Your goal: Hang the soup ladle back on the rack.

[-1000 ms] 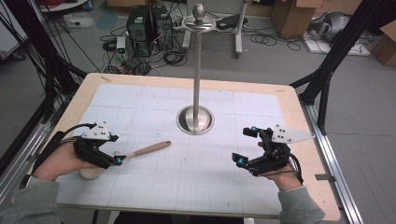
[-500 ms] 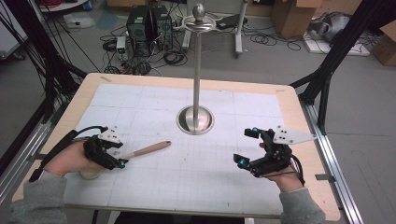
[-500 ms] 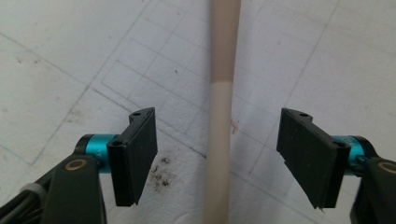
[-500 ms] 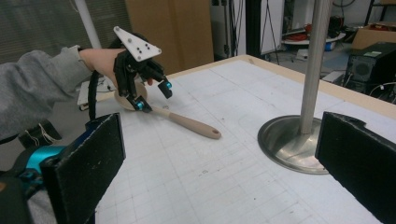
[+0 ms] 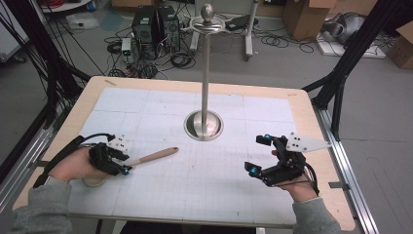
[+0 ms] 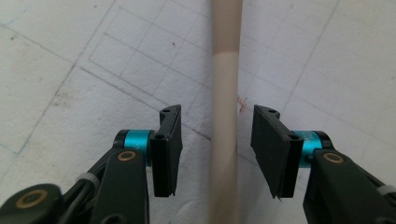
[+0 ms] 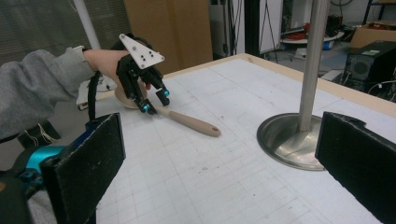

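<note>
A beige utensil with a long handle (image 5: 155, 156) lies on the white gridded mat, its round head (image 5: 92, 181) tucked under the person's left hand. My left gripper (image 5: 122, 161) is open and straddles the handle (image 6: 224, 93), with a gap on each side of it between the jaws (image 6: 215, 144). The right gripper view shows the same gripper (image 7: 154, 100) tipped down over the utensil (image 7: 191, 122). My right gripper (image 5: 259, 153) hovers open at the right of the mat with nothing between its jaws (image 7: 219, 163).
A metal stand with a round base (image 5: 203, 125) and a tall pole (image 5: 206, 73) rises from the middle of the mat; its base (image 7: 289, 140) lies just ahead of my right gripper. The wooden table edge (image 5: 321, 146) frames the mat. Cables and boxes cover the floor beyond.
My left gripper has shifted slightly right and tipped down over the utensil's handle. The right gripper has stayed in place.
</note>
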